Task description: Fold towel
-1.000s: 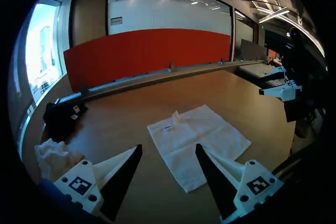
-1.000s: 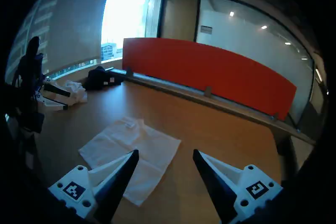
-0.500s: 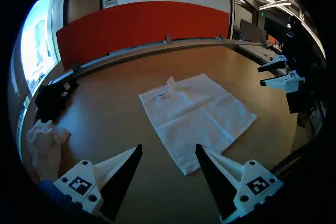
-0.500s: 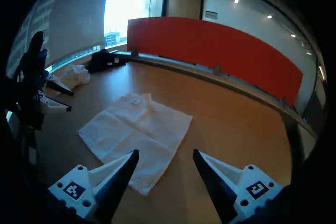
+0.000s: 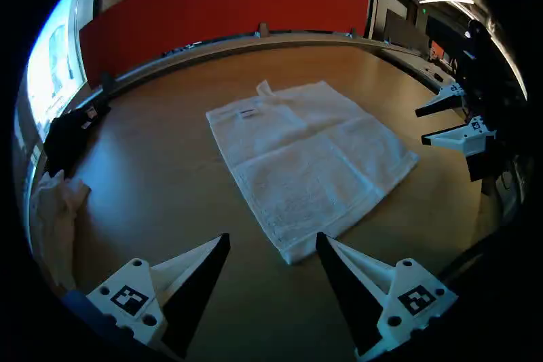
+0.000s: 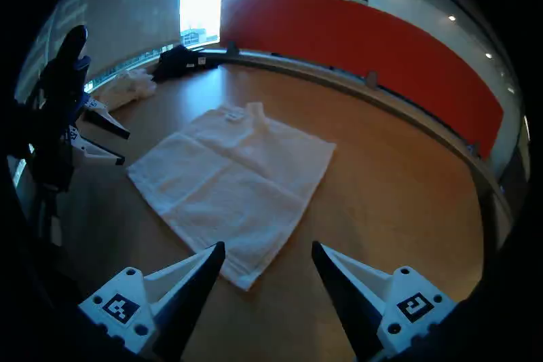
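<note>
I am holding my left tongs [image 5: 271, 236] spread wide and empty, just short of the towel [image 5: 305, 151]. The towel is lying flat and unfolded on the wooden table [image 5: 156, 158], its long side running away from me toward the red partition [image 5: 217, 9]. Its nearest corner is sitting just ahead of these tongs, toward their right finger. To the towel's right, my right tongs [image 6: 267, 244] are spread and empty too, with the next corner along the same near edge just ahead of them. So each hand is facing one end of that edge, about equally near. Compared with a second ago, both tongs are tipping down and closing in; the towel itself is lying unchanged.
</note>
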Motion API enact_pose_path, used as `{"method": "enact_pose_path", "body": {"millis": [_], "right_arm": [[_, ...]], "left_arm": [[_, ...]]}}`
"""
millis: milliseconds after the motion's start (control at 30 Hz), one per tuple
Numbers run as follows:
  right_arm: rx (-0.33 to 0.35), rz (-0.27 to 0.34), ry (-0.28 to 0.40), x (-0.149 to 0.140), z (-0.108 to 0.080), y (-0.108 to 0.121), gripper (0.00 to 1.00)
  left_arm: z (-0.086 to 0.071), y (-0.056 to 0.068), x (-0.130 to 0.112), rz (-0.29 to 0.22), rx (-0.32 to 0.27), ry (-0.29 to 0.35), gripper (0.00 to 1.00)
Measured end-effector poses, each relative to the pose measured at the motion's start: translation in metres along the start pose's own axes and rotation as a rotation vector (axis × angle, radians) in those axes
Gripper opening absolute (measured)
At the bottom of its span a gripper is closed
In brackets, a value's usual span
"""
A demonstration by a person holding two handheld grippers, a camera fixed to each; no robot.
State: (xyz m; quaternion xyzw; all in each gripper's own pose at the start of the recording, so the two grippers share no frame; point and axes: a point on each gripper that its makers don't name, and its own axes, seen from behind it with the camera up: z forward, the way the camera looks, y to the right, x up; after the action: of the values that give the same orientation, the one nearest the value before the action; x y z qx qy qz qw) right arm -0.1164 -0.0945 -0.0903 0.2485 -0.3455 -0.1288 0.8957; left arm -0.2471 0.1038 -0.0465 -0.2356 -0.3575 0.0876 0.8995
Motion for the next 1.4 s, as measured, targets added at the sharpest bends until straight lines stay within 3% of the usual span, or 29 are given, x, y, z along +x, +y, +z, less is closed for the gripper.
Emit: {"method": "enact_pose_path", "body": {"millis": [367,500,633,900,1167,1400], "right_arm": [[0.038,-0.032,-0.059,-0.025,0.009,-0.012,0.96],[0.053,-0.035,-0.078,-0.033,0.01,-0.014,0.84],[0.08,-0.025,-0.102,-0.04,0.012,-0.017,0.71],[0.113,-0.033,-0.122,-0.049,0.013,-0.023,0.54],[0.111,-0.022,-0.117,-0.049,0.016,-0.023,0.47],[0.108,-0.016,-0.114,-0.049,0.017,-0.019,0.34]], "left_arm": [[0.012,0.008,-0.02,-0.001,-0.015,-0.052,0.94],[0.015,0.014,-0.023,0.011,-0.027,-0.067,0.93],[0.019,0.02,-0.026,0.013,-0.043,-0.085,0.86],[0.019,0.022,-0.028,0.012,-0.04,-0.096,0.7],[0.019,0.02,-0.029,0.051,-0.025,-0.108,0.58],[0.019,0.022,-0.029,0.065,-0.023,-0.11,0.51]]}}
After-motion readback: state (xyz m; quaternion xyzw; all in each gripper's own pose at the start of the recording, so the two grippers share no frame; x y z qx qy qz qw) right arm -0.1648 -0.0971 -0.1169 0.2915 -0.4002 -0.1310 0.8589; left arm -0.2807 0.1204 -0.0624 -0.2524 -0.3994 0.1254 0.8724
